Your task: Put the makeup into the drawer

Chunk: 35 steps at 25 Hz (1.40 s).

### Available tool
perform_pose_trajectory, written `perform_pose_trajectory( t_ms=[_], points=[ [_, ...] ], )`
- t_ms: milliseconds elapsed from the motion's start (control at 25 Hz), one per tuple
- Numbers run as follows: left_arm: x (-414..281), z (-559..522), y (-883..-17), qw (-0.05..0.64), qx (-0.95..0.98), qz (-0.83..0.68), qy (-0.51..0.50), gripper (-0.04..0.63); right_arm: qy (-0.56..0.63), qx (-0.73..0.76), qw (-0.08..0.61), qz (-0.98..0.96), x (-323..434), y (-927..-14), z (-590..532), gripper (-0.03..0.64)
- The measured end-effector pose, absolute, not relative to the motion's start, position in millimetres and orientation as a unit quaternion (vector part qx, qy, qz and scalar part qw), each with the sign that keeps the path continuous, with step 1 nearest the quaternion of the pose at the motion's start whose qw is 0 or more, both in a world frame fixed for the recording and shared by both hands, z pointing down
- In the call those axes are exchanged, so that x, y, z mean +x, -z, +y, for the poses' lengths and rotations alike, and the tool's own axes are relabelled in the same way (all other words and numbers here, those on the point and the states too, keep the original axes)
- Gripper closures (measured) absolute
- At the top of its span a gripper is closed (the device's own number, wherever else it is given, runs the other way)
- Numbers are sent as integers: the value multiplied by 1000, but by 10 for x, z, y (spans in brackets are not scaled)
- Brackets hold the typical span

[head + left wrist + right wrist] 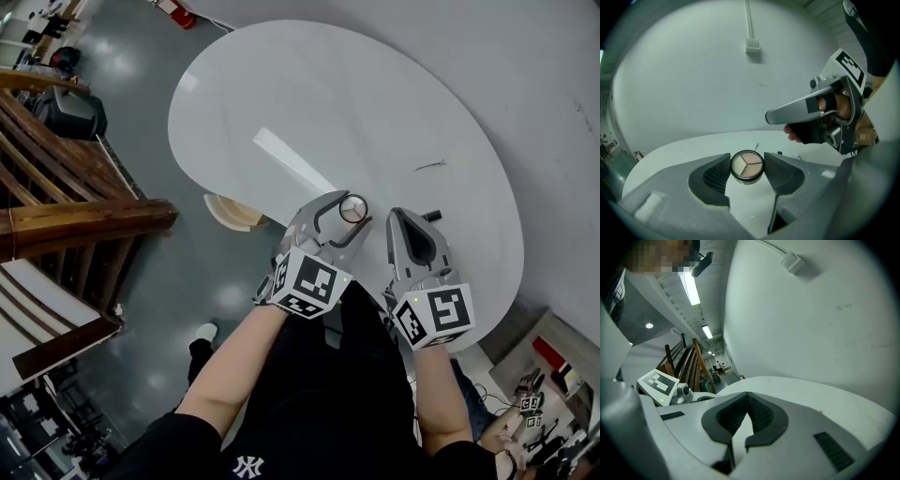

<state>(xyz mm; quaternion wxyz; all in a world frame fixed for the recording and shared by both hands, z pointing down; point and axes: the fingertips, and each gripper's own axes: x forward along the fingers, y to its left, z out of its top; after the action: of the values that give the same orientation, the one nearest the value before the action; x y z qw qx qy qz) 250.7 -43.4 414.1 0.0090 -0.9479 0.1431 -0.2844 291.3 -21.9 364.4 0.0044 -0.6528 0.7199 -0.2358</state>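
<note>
Left gripper (345, 212): fingers closed on a round makeup compact (747, 165), one pad touching each side of it. It is held over the near edge of the tabletop (375, 112) and points away from the body. Right gripper (400, 217): fingers together with nothing between them. It is held just beside the left gripper and roughly parallel to it. Both forearms, left (234, 361) and right (437, 394), are bare and reach forward from black sleeves.

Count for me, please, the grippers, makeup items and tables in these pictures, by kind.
Grippers: 2 (left gripper, right gripper)
Makeup compact: 1
Table: 1
Total: 4
</note>
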Motion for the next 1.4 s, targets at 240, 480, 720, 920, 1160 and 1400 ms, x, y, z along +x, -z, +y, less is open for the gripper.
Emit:
perform_pose_trajectory(
  t_ms=[240, 480, 720, 920, 1160, 1400],
  points=[
    [2156, -536, -3995, 3, -944, 178, 278, 370, 227, -623, -3, 748, 2548, -3565, -412, 603],
    [1702, -708, -3895, -8, -941, 204, 268, 370, 218, -601, -14, 769, 2065, -3505, -657, 603],
    [1183, -938, -3819, -8, -940, 216, 262, 370, 213, -584, -24, 783, 1515, -3489, -918, 603],
    [691, -1135, -3866, -16, -936, 230, 267, 370, 215, -567, -28, 794, 1005, -3531, -1134, 603],
    [5, -1401, -4119, -35, -926, 254, 278, 370, 220, -533, -31, 817, 262, -3742, -1412, 603],
    [-555, -1559, -4546, -59, -915, 273, 292, 370, 232, -505, -46, 830, -310, -4095, -1500, 603]
  ],
)
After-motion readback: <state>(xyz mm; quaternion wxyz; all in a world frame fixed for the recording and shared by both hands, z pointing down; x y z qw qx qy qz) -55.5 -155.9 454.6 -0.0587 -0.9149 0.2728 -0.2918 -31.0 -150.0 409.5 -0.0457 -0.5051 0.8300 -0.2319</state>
